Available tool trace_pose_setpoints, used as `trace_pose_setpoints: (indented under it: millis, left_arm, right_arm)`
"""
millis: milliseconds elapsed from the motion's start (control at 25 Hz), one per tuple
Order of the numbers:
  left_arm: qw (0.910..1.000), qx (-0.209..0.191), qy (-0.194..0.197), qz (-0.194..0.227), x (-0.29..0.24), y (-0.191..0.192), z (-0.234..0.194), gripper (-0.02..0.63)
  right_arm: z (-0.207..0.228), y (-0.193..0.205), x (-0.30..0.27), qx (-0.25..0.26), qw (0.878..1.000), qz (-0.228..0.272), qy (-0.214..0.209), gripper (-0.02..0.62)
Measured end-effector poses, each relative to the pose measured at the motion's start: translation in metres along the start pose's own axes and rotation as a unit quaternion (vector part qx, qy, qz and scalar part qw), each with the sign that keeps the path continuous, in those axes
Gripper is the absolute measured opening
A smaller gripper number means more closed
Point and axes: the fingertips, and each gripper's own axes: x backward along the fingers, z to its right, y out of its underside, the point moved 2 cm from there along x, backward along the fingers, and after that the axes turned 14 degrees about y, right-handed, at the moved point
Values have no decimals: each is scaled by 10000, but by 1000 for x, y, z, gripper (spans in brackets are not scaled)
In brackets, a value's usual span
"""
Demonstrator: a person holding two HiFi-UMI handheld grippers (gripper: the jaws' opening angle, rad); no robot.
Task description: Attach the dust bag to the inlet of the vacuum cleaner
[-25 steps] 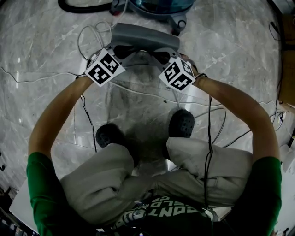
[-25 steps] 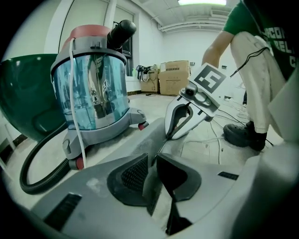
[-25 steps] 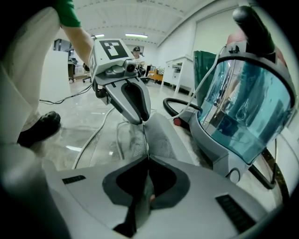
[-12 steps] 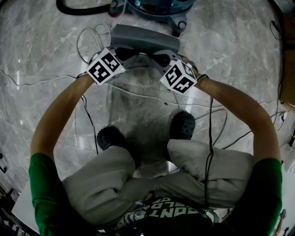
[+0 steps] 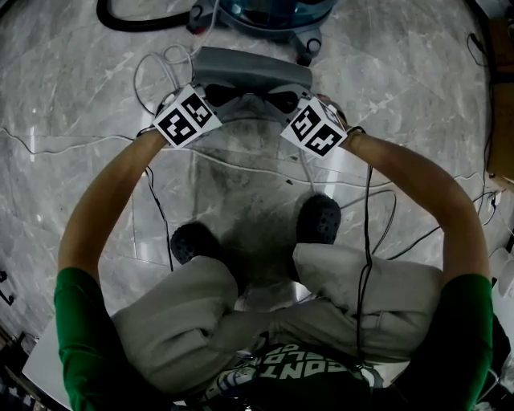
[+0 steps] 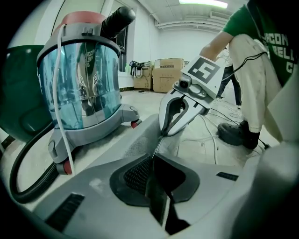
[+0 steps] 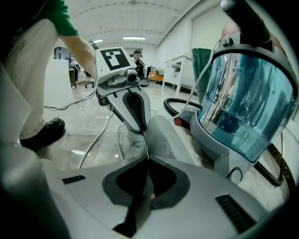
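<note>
Grey fabric dust bag (image 5: 250,71) spans between the left gripper (image 6: 154,163) and right gripper (image 7: 147,161), each pressed together on its thin edge. It lies just nearer than the blue-tanked vacuum cleaner (image 5: 269,10).

Left gripper (image 5: 210,95) and right gripper (image 5: 283,99) face each other, fingers clamped.

Head view looks down; facing gripper views share the vacuum cleaner (image 6: 77,84)
</note>
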Motion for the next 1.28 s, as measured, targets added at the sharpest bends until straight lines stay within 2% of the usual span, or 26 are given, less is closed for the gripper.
trace_pose_setpoints:
  millis: [320,600,1000,1280]
  left_arm:
    - [9993,-285,-71,221,23,-28,7,21]
    - [9961,-615,-337,530,63,-77,8,18]
    - [9861,-1101,-740,1004,120,-147,8,18]
    - [9789,-1385,-906,1200,141,-185,12,17]
  right_arm:
    - [18,-28,29,-112,9995,249,124,12]
    - [48,-66,66,-144,9970,651,403,12]
    - [91,-123,122,-273,9860,1284,1028,14]
    - [112,-142,153,-420,9782,1558,1310,17]
